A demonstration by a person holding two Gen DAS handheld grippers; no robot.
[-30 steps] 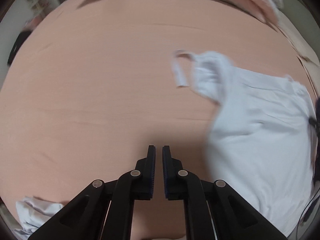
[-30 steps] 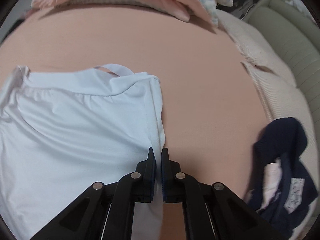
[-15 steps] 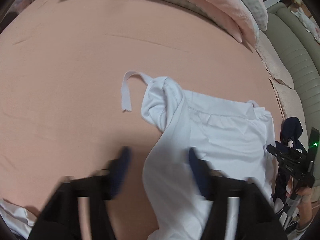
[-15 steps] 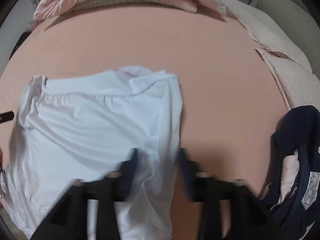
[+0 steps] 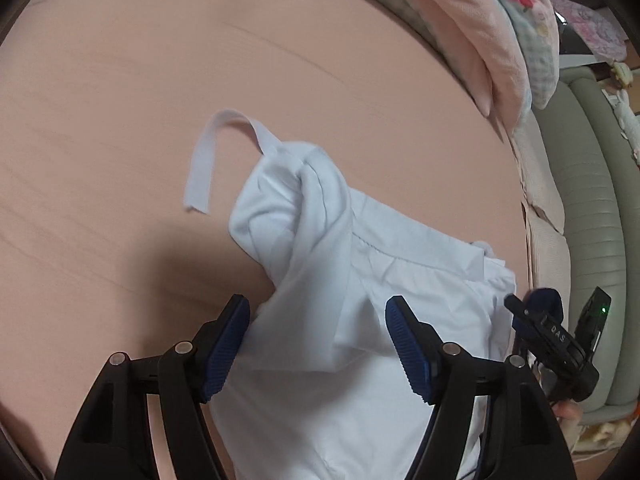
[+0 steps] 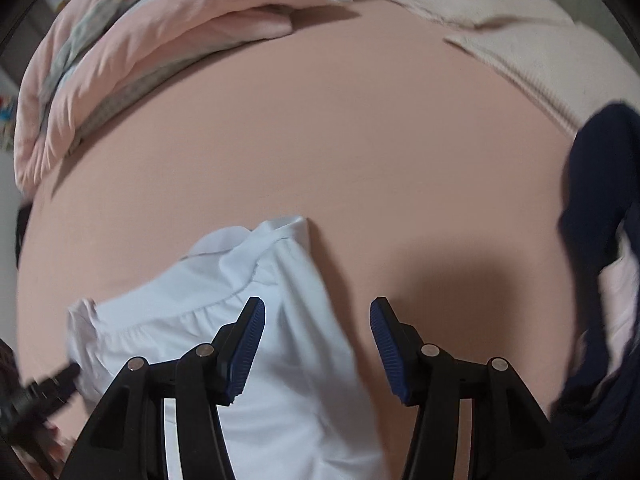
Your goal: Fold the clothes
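White garment (image 5: 360, 320): pale, thin cloth lying on the pink bed sheet (image 5: 160, 80), spread partly flat, with its near part running under and between both sets of tongs. One corner is bunched and rolled over on itself just ahead of the left tongs (image 5: 316, 340); a loose strap (image 5: 200, 168) trails from that bunch onto the sheet, ahead and to the left. A gathered seam crosses the cloth ahead of the right tongs (image 6: 316, 344). By my reading the bunched corner wants smoothing before any clean fold; whether this piece is being laid out or is partway folded cannot be settled.

Left tongs: jaws spread wide, gripping nothing, straddling the garment's left edge, likely placed to take that edge.

Right tongs: jaws likewise spread wide and empty, the left finger over the cloth, the right finger over bare sheet, so the garment's right edge lies between them.

Dark navy clothing (image 6: 592, 240): heaped to the right of the right tongs, well apart from the white piece.

Pink bedding (image 6: 140, 40): piled far ahead, beyond the bare sheet.
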